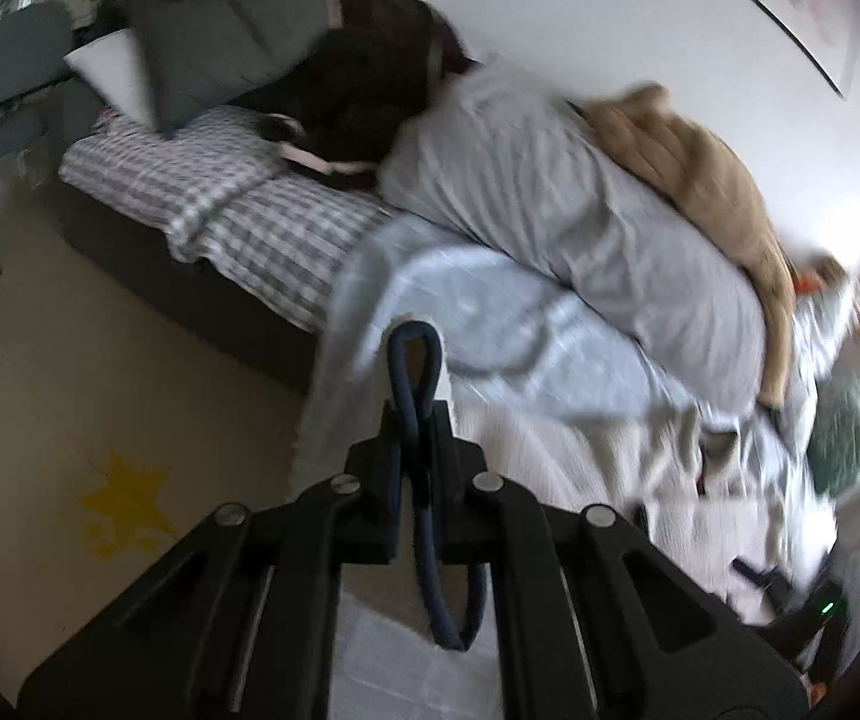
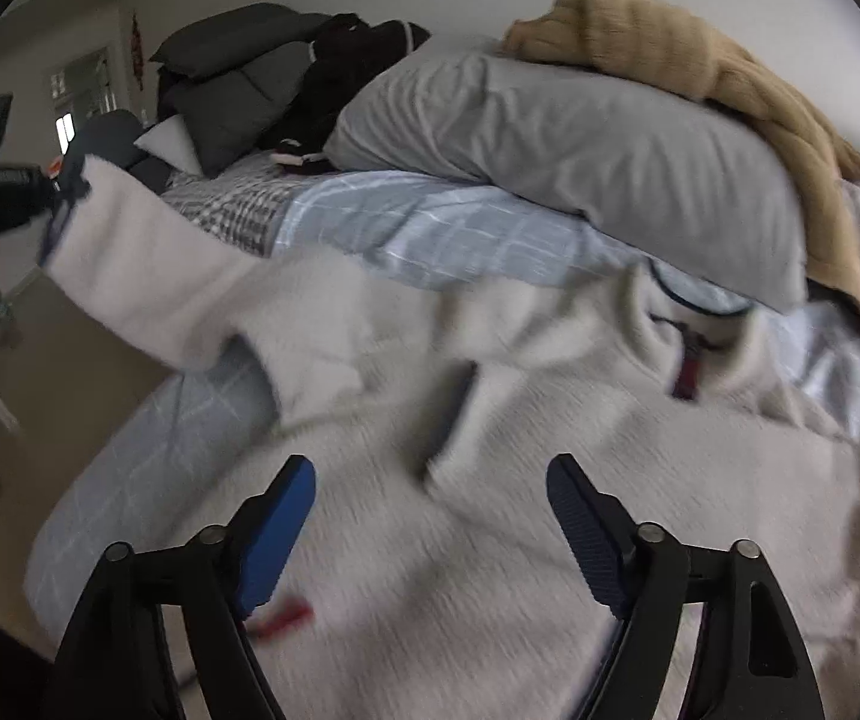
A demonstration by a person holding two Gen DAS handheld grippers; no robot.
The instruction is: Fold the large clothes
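Observation:
A white fleece pullover (image 2: pixel 550 510) with navy trim and a zip collar (image 2: pixel 688 354) lies spread on the bed. Its left sleeve (image 2: pixel 147 252) is stretched up and out to the left, off the bed's edge. My left gripper (image 2: pixel 9 192) is shut on that sleeve's navy cuff. In the left wrist view the left gripper (image 1: pixel 417 420) pinches the navy trim loop (image 1: pixel 411 360), and white fleece (image 1: pixel 550 450) shows behind it. My right gripper (image 2: pixel 430 516) hovers open over the pullover's body, with nothing pressed between its blue pads (image 2: pixel 276 534).
A grey pillow (image 2: pixel 580 138) with a tan knit sweater (image 2: pixel 700 66) on it lies along the wall. A dark garment (image 2: pixel 345 84) and dark grey pillows (image 2: pixel 231 60) are piled at the bed's far end. Beige floor (image 1: pixel 99 390) and a chair (image 1: pixel 3 78) lie left.

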